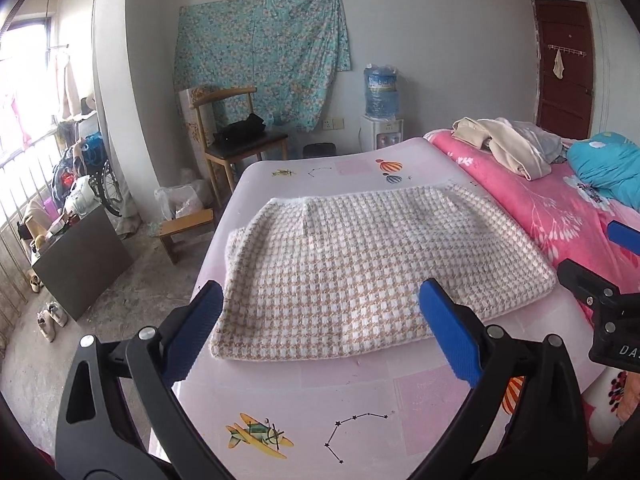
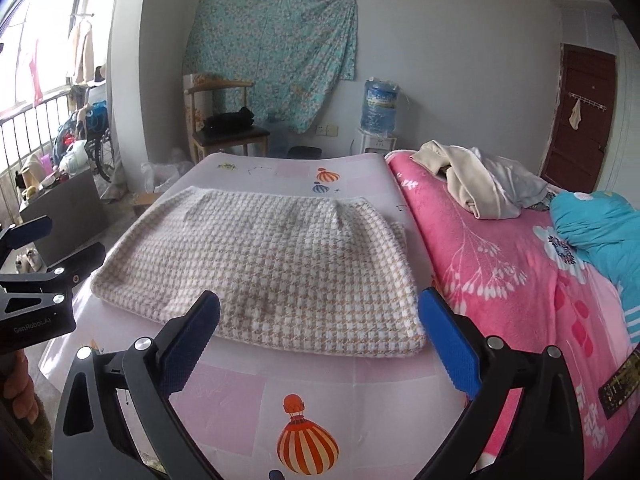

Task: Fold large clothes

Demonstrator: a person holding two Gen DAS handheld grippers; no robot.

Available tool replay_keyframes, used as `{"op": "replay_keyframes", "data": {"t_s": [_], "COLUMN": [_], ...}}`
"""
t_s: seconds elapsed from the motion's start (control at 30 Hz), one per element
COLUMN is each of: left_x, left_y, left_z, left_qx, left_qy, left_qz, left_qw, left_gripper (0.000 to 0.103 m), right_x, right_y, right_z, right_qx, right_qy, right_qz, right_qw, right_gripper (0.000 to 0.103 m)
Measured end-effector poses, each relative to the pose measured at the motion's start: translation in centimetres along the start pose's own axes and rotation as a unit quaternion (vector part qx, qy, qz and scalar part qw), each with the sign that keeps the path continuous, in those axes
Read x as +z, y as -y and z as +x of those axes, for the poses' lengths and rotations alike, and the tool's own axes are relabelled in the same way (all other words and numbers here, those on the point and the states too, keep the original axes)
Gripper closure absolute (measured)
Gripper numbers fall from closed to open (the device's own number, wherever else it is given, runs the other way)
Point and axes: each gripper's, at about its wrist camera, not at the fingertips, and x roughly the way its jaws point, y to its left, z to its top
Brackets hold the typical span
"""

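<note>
A beige-and-white houndstooth garment (image 1: pixel 360 264) (image 2: pixel 264 256) lies folded into a flat rectangle on the pale pink printed mat (image 1: pixel 360 412) (image 2: pixel 248 396). My left gripper (image 1: pixel 320 304) hovers over the garment's near left part, jaws wide apart with nothing between the blue pads (image 1: pixel 452 340). My right gripper (image 2: pixel 318 308) hangs above the near right edge of the garment, also open and holding nothing. Each gripper shows in the other's view: the right one (image 1: pixel 600 272) at the right border, the left one (image 2: pixel 48 248) at the left border.
A pink floral blanket (image 2: pixel 500 280) covers the bed to the right, with a heap of cream and grey clothes (image 2: pixel 480 184) and a blue quilt (image 2: pixel 600 232). Behind stand a wooden chair (image 1: pixel 236 140), a water dispenser (image 1: pixel 382 112), a dark board (image 1: pixel 80 260) and a door (image 1: pixel 564 72).
</note>
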Motion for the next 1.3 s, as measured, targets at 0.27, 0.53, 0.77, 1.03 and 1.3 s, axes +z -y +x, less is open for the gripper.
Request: {"op": "replay_keyframes", "data": {"t_s": [0.27,0.53,0.77,1.03,1.3], "left_x": [-0.9,-2.5,-3.1,-3.0,-3.1], "left_y": [1.4,1.4,1.2,1.6,1.6], "left_z": [3.1,5.8,6.7,6.7,6.7], "left_qx": [0.014,0.030,0.029,0.024,0.023], "left_qy": [-0.096,-0.167,-0.193,-0.196,-0.200], "left_qz": [-0.026,-0.046,-0.057,-0.053,-0.055], "left_qw": [0.9950,0.9845,0.9791,0.9788,0.9779], "left_gripper": [0.008,0.008,0.008,0.008,0.008], "right_x": [-1.0,-2.3,-3.0,-3.0,-2.9], "right_y": [1.1,0.4,-0.6,-0.8,-0.8], "right_z": [1.5,4.7,5.8,6.0,6.0], "right_qx": [0.005,0.017,0.022,0.019,0.015], "right_qy": [-0.047,-0.119,-0.148,-0.154,-0.154], "right_qz": [0.030,0.043,0.037,0.032,0.028], "right_qw": [0.998,0.992,0.988,0.987,0.988], "right_gripper": [0.006,0.006,0.006,0.006,0.006]}}
